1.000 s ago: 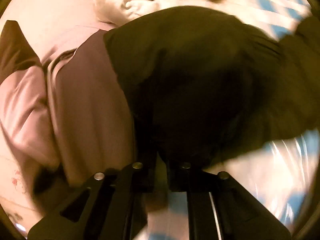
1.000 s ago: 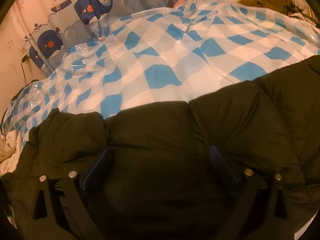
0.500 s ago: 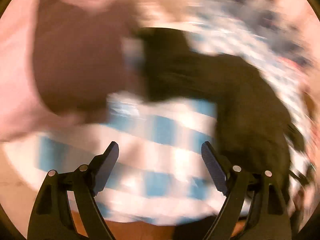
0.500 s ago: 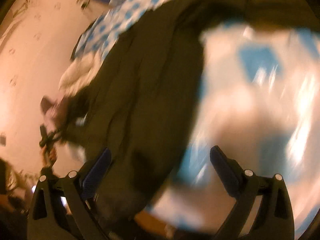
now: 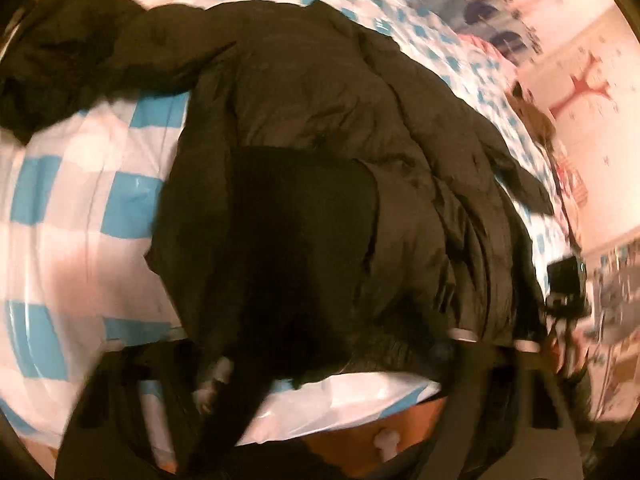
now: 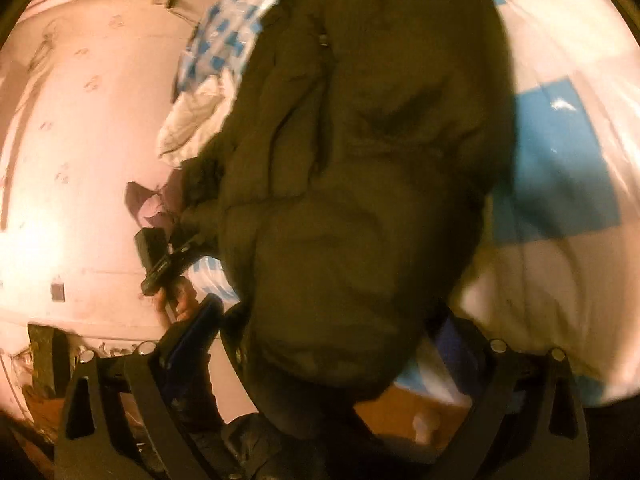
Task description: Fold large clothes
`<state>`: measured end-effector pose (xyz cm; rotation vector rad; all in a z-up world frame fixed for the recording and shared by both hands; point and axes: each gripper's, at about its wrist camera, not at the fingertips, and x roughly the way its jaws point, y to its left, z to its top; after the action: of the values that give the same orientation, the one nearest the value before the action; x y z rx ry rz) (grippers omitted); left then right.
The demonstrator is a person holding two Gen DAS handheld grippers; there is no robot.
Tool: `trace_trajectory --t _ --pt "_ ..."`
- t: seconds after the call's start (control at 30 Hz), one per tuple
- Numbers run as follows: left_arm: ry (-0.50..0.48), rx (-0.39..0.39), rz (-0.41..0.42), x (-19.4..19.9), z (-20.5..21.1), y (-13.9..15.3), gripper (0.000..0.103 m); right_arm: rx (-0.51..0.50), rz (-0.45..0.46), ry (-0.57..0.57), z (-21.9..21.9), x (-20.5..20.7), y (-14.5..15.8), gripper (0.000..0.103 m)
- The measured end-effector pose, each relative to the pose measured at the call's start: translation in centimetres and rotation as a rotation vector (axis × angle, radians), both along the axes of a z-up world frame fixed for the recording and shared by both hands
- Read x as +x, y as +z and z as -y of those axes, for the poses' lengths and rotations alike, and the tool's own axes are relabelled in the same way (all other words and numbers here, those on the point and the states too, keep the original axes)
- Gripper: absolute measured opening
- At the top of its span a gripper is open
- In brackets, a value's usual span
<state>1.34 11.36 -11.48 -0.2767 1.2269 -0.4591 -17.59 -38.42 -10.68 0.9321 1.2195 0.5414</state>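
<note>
I see dark olive padded jacket (image 5: 340, 184) lying bunched lengthwise on blue-and-white checked plastic bed cover (image 5: 72, 184), hem at cover's near edge. My left gripper (image 5: 328, 364) blurred, jaws closing around jacket hem, probably not yet clamped. My right gripper (image 6: 324, 344) jaws closing, jacket end bulging between them, pads apart from fabric.

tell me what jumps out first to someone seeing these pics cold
A big dark puffer jacket fills the middle of both views, sprawled over the near edge of a bed covered in a blue and white checked sheet. In the right wrist view the jacket's end sits between the fingers of the right gripper, whose jaws are closing around it. To the left of it there, a hand holds the other gripper's handle before a pale pink wall.
</note>
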Motion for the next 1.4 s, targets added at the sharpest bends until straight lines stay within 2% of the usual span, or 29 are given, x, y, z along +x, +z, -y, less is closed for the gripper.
trace_trajectory --t 0.03,0.07,0.1,0.27,0.33,0.37,0.4,0.43,0.47,0.53,0.6,0.67,0.7,0.77,0.8,0.87,0.9,0.93,0.97,1.03,1.07,1.1,1.13,1.17,1.23,1.3,1.33,1.37,1.4 --pt "0.022 -0.003 -0.003 -0.5 -0.5 0.3 0.03 0.002 0.018 -0.01 -0.1 -0.1 0.1 0.058" --pt "0.048 -0.043 -0.009 -0.8 -0.6 0.7 0.023 -0.013 0.032 -0.033 0.2 -0.4 0.3 0.026" --pt "0.058 -0.077 -0.007 -1.4 -1.7 1.4 0.017 -0.009 0.055 -0.043 0.5 -0.6 0.7 0.02" --pt "0.071 -0.208 0.078 -5.4 -3.1 7.4 0.013 0.065 0.244 -0.108 2.9 -2.0 6.5 0.015" --pt "0.055 -0.217 0.106 -8.4 -3.1 9.5 0.013 0.074 0.315 -0.156 5.2 -3.6 9.0 0.015" --pt "0.028 -0.197 0.088 -10.2 -3.3 9.7 0.013 0.061 0.327 -0.171 6.4 -4.4 9.7 0.015" --pt "-0.019 -0.18 0.053 -11.6 -3.7 9.2 0.019 0.026 0.315 -0.165 7.3 -5.0 9.8 0.015" --pt "-0.079 -0.154 0.007 -12.7 -3.5 8.3 0.031 -0.006 0.288 -0.15 7.7 -5.4 9.5 0.015" --pt "-0.155 -0.086 -0.062 -14.2 -3.1 6.4 0.037 -0.053 0.218 -0.122 8.2 -5.9 8.3 0.016" --pt "-0.147 0.082 -0.143 -15.6 -4.2 3.7 0.042 -0.171 0.082 -0.069 8.7 -6.5 5.8 0.022" --pt "-0.075 0.234 -0.19 -16.1 -6.6 2.4 0.042 -0.316 0.0 -0.065 9.4 -7.3 4.9 0.035" --pt "0.051 0.299 -0.179 -15.9 -9.7 3.3 0.042 -0.428 -0.038 -0.089 10.0 -7.5 5.3 0.039" --pt "0.121 0.317 -0.143 -15.6 -11.3 4.8 0.042 -0.462 -0.019 -0.11 9.9 -7.4 6.0 0.05" --pt "0.208 0.28 -0.006 -14.5 -11.9 8.6 0.053 -0.552 0.026 -0.116 9.1 -6.7 8.0 0.064" --pt "0.206 0.24 0.059 -14.0 -11.1 10.0 0.063 -0.59 0.062 -0.113 8.3 -6.2 9.1 0.064" --pt "0.142 0.103 0.2 -12.6 -8.0 11.9 0.073 -0.63 0.131 -0.12 6.4 -5.5 10.7 0.068" --pt "0.094 0.029 0.249 -11.7 -5.6 12.1 0.076 -0.651 0.155 -0.109 5.6 -5.2 11.2 0.08" --pt "0.051 -0.013 0.266 -10.8 -3.3 11.9 0.077 -0.691 0.166 -0.073 4.4 -5.0 11.4 0.085" --pt "-0.006 -0.048 0.266 -9.4 -0.2 10.9 0.077 -0.734 0.149 -0.035 3.0 -4.7 11.2 0.09" --pt "-0.075 -0.05 0.214 -7.5 3.9 8.1 0.077 -0.834 0.048 0.059 2.4 -4.9 9.2 0.09" --pt "-0.109 -0.003 0.164 -6.4 5.5 5.9 0.077 -0.846 0.017 0.048 2.6 -5.2 8.8 0.09" --pt "-0.163 0.113 0.074 -5.3 7.5 1.9 0.076 -0.869 -0.016 -0.006 4.5 -6.3 8.7 0.09" --pt "-0.183 0.162 0.044 -5.0 8.0 -0.2 0.076 -0.886 -0.027 -0.083 6.6 -7.4 9.3 0.09" --pt "-0.199 0.177 0.063 -5.0 8.2 -1.6 0.076 -0.867 -0.011 -0.133 7.7 -7.9 10.0 0.09" --pt "-0.201 0.144 0.056 -5.2 7.9 -0.7 0.076 -0.714 0.116 -0.214 9.3 -8.5 12.8 0.09" --pt "-0.177 0.067 0.039 -4.7 7.0 1.5 0.076 -0.59 0.207 -0.173 8.3 -7.0 13.6 0.093" --pt "-0.164 0.051 0.066 -4.7 6.5 2.7 0.076 -0.464 0.239 -0.097 6.9 -5.1 12.6 0.096" --pt "-0.15 0.052 0.108 -4.7 6.3 4.2 0.076 -0.407 0.207 -0.046 5.9 -3.5 11.0 0.096" --pt "-0.134 0.05 0.164 -4.7 6.1 6.4 0.077 -0.41 0.123 0.009 4.7 -1.6 8.0 0.096"
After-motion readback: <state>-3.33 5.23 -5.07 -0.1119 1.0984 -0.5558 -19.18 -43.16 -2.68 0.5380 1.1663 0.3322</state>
